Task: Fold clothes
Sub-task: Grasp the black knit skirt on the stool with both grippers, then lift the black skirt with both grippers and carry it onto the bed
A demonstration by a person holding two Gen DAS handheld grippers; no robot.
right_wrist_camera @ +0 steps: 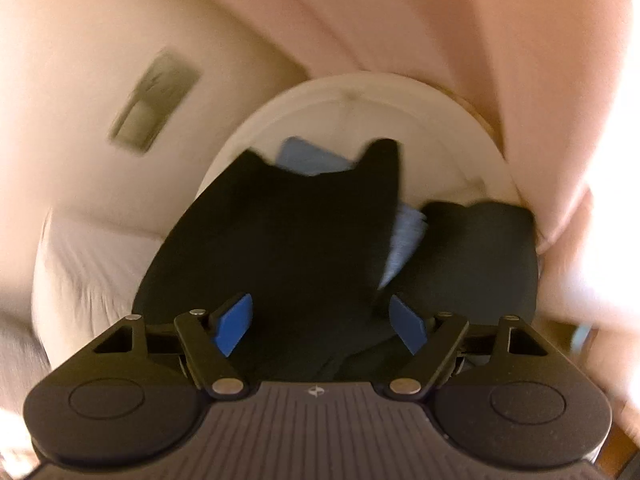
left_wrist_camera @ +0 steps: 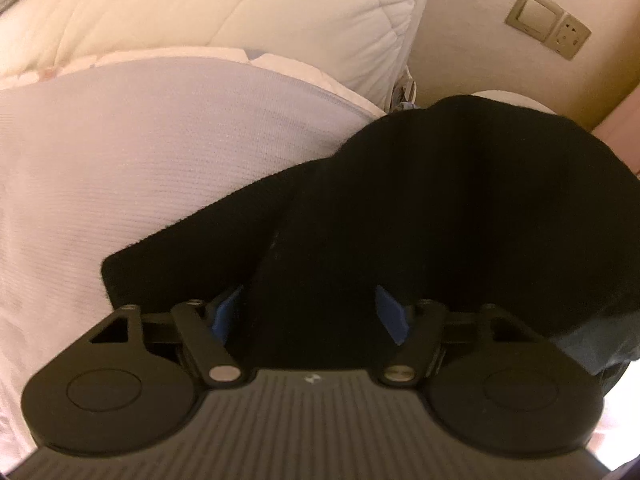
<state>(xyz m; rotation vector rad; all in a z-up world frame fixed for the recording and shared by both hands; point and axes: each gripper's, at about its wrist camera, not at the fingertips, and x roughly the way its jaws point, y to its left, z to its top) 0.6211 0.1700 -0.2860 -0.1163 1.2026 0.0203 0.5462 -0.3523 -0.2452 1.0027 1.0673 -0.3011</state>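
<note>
A bedroom in warm, dim light, with one bed and a pale wall.

Left view, from near to far. One left tongs (left_wrist_camera: 310, 304) at the bottom, with two blue pads (left_wrist_camera: 226, 314) peeking out, one on each side. One black cloth (left_wrist_camera: 440, 200) right on top of the tongs, filling the gap between the two pads and hiding the tips. Can't tell if shut on the cloth or just under it. One corner of the cloth hanging down on the left side, over the pale bed sheet (left_wrist_camera: 120, 160). Past the sheet, one puffy white quilt (left_wrist_camera: 200, 12). Farthest off, on the wall (left_wrist_camera: 460, 52), one wall plate (left_wrist_camera: 548, 22) with one switch and one socket.

Right view, all a bit blurry. One right tongs (right_wrist_camera: 320, 320) at the bottom, again with two blue pads (right_wrist_camera: 234, 324) set wide apart. The black cloth (right_wrist_camera: 280, 240) lying between them and spreading up and away, over the tips. Can't tell here either if pinching or not. Just behind the cloth, one round white tub (right_wrist_camera: 440, 120). Inside the tub, one more dark piece (right_wrist_camera: 480, 260) on the right, one pale blue piece (right_wrist_camera: 404, 240) beside it, and one blue piece (right_wrist_camera: 308, 158) at the back. Beyond the tub, one smeared wall plate (right_wrist_camera: 156, 100) on the left and pink cloth (right_wrist_camera: 520, 60) hanging on the right.
</note>
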